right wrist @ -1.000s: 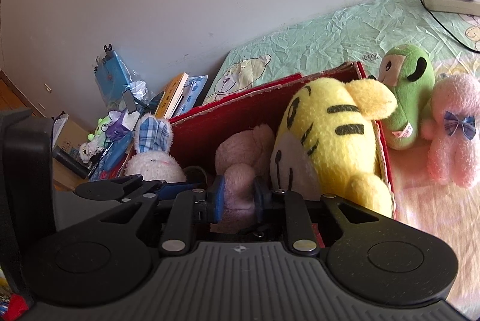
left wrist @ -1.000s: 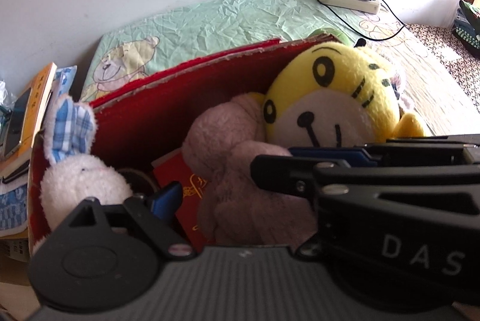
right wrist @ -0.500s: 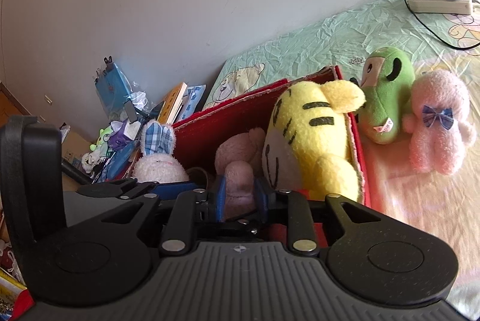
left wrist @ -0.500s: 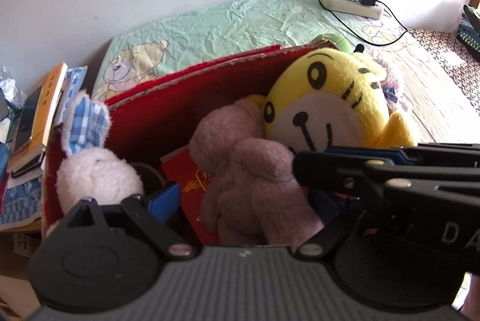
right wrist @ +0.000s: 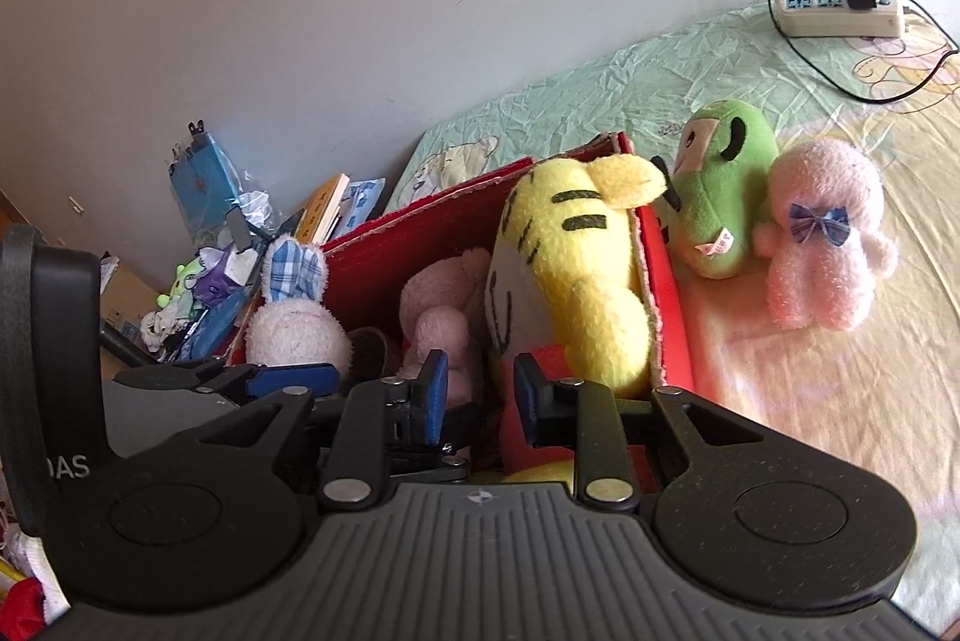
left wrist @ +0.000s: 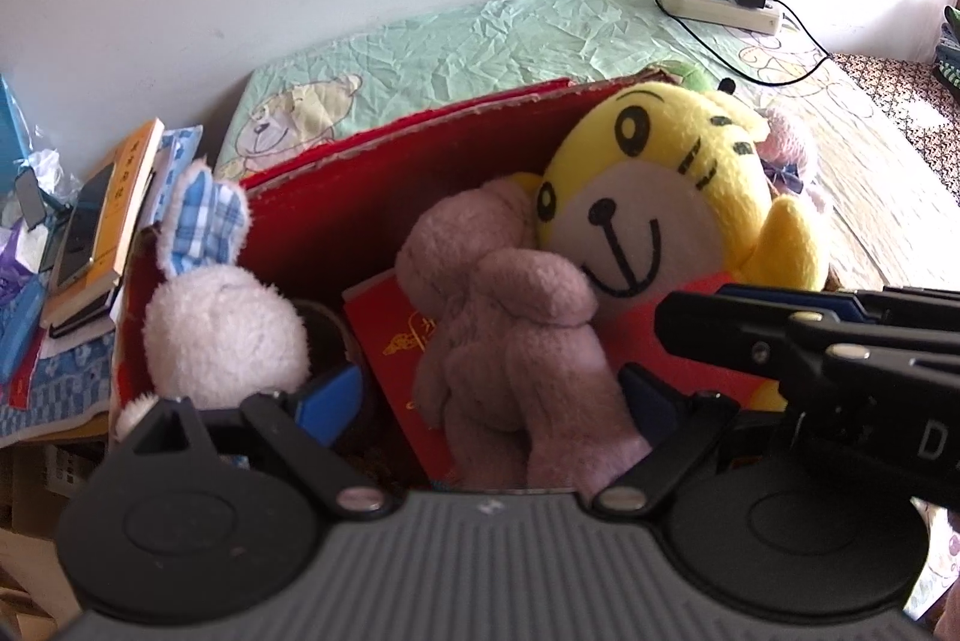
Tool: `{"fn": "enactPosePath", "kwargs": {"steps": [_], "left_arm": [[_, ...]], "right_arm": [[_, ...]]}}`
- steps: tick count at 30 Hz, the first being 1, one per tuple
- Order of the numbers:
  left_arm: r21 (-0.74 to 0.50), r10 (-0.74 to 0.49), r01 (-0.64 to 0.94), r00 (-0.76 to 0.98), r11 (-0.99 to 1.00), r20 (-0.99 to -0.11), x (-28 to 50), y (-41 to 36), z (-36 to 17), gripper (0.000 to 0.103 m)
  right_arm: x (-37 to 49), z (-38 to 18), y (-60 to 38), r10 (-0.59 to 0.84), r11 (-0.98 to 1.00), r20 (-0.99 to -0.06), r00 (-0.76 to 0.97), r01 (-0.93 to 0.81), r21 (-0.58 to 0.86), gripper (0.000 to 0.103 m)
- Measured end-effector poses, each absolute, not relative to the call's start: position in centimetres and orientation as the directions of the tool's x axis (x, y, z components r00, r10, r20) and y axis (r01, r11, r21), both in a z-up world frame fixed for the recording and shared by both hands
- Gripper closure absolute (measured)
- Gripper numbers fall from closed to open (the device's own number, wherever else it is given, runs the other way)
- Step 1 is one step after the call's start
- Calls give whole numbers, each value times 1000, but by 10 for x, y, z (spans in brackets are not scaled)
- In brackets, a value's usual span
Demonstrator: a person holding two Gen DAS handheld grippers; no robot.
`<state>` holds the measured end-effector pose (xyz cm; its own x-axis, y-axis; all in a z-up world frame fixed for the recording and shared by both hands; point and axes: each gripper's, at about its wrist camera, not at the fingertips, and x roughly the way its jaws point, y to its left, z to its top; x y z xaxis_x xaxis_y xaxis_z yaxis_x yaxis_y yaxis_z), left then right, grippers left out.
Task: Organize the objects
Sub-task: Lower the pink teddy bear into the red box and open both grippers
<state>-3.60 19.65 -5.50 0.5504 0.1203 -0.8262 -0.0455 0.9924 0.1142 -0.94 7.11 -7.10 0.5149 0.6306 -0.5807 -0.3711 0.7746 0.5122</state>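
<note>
A mauve plush toy (left wrist: 510, 335), soft and nubbly with stubby limbs, lies in the red box (left wrist: 384, 197) on the bed, pressed against the yellow tiger plush (left wrist: 654, 209) on its right, with a white bunny with checked blue ears (left wrist: 222, 317) at the left end. The left gripper (left wrist: 492, 395) hangs at the near edge with jaws spread wide, the mauve toy's lower body between them but not squeezed. The right gripper (right wrist: 477, 395) has its jaws parted, empty, near the tiger. Right of the box sit a green plush (right wrist: 720, 197) and a pink plush (right wrist: 822, 239).
</note>
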Motion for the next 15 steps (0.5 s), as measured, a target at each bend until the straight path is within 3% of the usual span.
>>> {"fn": "enactPosePath", "kwargs": {"steps": [15], "left_arm": [[96, 99, -33, 532, 995, -841, -42, 192, -63, 9]], "right_arm": [[-14, -74, 62, 614, 786, -564, 552, -360, 503, 74]]}}
